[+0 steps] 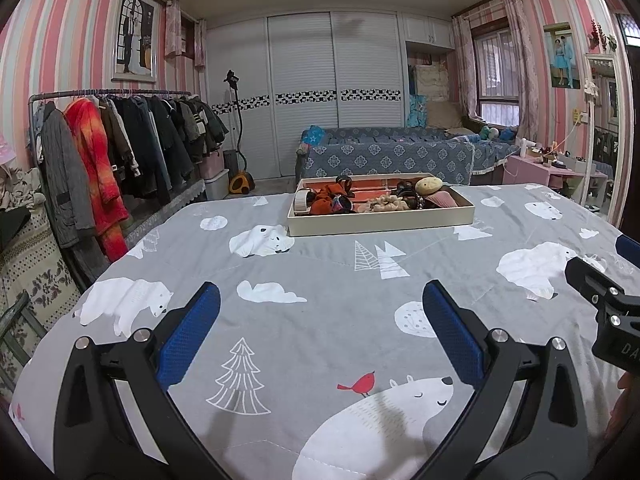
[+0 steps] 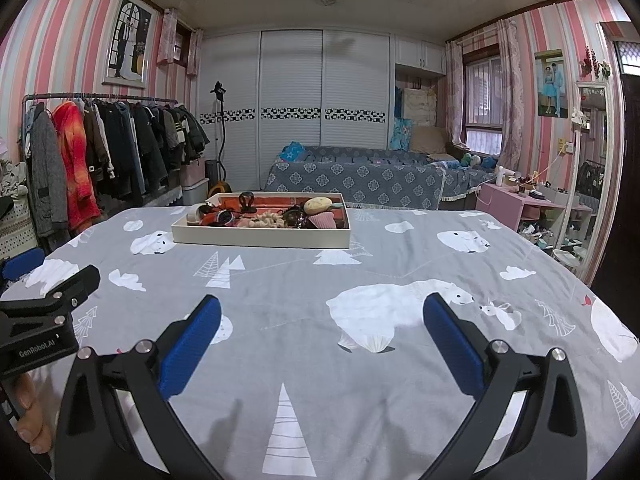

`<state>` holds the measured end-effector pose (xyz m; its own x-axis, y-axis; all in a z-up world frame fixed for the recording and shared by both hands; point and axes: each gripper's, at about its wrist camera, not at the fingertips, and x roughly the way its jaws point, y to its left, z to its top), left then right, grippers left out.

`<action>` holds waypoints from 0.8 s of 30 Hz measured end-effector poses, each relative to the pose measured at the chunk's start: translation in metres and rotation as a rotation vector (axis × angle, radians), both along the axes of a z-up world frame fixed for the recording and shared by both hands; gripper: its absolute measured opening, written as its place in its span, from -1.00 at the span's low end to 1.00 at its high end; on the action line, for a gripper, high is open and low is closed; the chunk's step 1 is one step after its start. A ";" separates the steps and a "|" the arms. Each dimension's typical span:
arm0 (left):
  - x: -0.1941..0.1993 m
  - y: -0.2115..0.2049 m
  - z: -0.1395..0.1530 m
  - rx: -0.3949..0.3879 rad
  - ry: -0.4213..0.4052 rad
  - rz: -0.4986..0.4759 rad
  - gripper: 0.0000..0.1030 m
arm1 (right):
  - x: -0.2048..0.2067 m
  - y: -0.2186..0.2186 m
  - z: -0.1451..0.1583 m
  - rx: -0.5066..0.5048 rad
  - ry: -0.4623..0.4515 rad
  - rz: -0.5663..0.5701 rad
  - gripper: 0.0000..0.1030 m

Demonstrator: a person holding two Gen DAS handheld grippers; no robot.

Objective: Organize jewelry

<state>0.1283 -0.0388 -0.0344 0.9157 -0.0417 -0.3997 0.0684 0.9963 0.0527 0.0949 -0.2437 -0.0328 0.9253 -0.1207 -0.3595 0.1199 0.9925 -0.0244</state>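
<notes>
Both the left gripper and right gripper hang spread and empty above the bed. The tray of tangled accessories sits well ahead; the soft bedding could tip it, and snagged pieces may drag out together.

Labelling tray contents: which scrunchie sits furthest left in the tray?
The rust-orange scrunchie, beside the white roll at the tray's left end. The cream scrunchie lies mid-tray; the pink ribbed piece is at the right.
</notes>
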 end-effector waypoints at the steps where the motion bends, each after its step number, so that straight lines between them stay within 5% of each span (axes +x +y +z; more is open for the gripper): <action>1: 0.000 -0.001 0.000 0.000 0.000 0.000 0.90 | 0.000 0.000 -0.001 0.001 0.002 0.000 0.92; 24: 0.002 0.003 0.000 0.002 0.000 0.000 0.90 | 0.001 -0.001 -0.001 0.005 0.004 -0.004 0.92</action>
<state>0.1303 -0.0355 -0.0346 0.9158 -0.0405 -0.3996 0.0681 0.9962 0.0551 0.0962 -0.2446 -0.0337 0.9233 -0.1220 -0.3642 0.1233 0.9922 -0.0198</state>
